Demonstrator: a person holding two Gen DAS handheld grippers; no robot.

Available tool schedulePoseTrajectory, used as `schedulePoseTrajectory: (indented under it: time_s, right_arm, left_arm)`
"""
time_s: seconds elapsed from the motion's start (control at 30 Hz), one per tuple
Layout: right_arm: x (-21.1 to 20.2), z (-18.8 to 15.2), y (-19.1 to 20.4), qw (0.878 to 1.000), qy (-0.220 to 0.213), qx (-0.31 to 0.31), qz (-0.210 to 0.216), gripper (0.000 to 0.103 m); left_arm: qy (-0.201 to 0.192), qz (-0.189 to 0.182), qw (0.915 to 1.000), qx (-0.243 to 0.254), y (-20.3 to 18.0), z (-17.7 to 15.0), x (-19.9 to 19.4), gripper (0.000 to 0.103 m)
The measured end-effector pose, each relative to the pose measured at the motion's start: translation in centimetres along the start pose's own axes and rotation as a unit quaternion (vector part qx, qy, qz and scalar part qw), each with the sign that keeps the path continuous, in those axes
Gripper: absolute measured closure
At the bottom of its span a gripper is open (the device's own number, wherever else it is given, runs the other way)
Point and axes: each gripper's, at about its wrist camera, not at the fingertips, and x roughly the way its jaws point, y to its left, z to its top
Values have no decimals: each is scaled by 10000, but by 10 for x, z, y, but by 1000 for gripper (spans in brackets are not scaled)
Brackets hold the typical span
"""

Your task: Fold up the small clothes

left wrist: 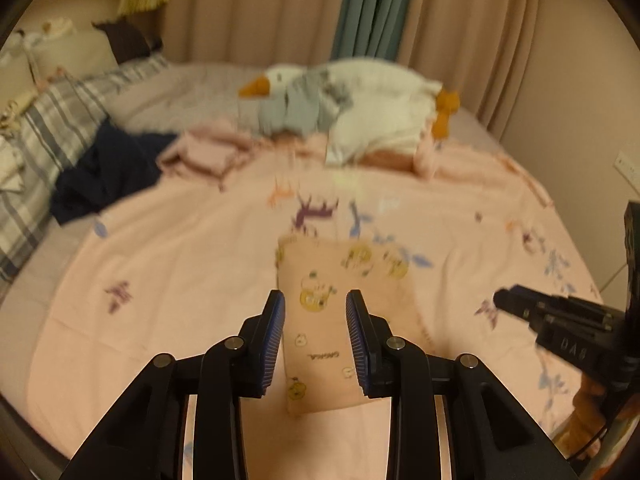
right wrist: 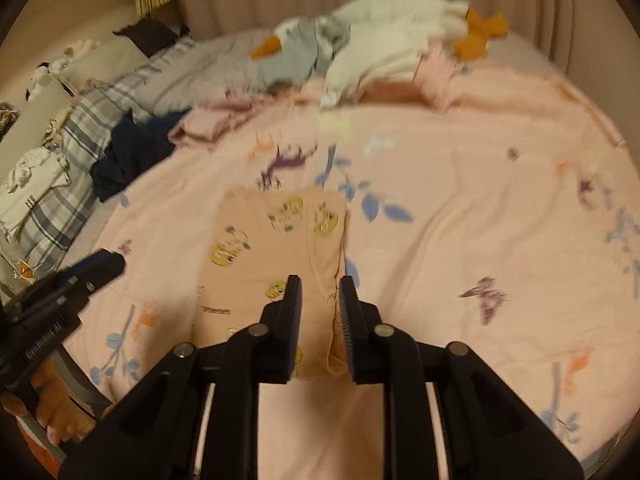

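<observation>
Garment (left wrist: 332, 320), folded, lies lengthwise toward the bed's (left wrist: 160, 280) far edge, with bare blanket on both sides. Left tongs (left wrist: 316, 344) and right tongs (right wrist: 320, 328) hover spread, gripping nothing.

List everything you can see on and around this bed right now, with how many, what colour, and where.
Small folded garment: one, pink with yellow cartoon prints, flat on the blanket below both grippers.
Blanket: one, pink with purple and blue prints, covering the bed.
Goose plush toy: one, white with orange beak and feet, at the far end.
Pink clothes: a crumpled pile, count unclear, beyond the blanket.
Dark garment: one, navy, far left beside the plaid pillow.
Plaid pillow: one, grey and white, left edge.
Curtains: beige with a teal panel, behind the bed.
Left gripper: black, blue pads, open, empty.
Right gripper: black, open, empty.
</observation>
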Motion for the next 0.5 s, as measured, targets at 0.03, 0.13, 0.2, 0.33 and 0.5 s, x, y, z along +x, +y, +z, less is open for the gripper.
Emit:
schedulePoseTrajectory:
  time_s: [0.03, 0.13, 0.2, 0.33, 0.5]
  right_arm:
    - [-13, -2, 3, 9999, -88, -98, -33, 59]
    - [-41, -10, 11, 9985, -414, -345, -120, 29]
    - [-55, -17, 11, 9974, -552, -368, -286, 26]
    - [-65, -22, 9, 9981, -489, -311, -220, 15]
    - [-76, -28, 4, 9984, -469, -178, -252, 14]
  left_arm:
    - [-39, 9, 10000, -9, -4, 1, -5, 70]
    - [-178, -61, 9998, -6, -6, -1, -24, 50]
    - [-301, -105, 9995, -19, -10, -2, -28, 44]
    - [-285, -243, 9990, 230, -25, -8, -33, 38]
    - [-23, -622, 9978, 226, -32, -12, -35, 5]
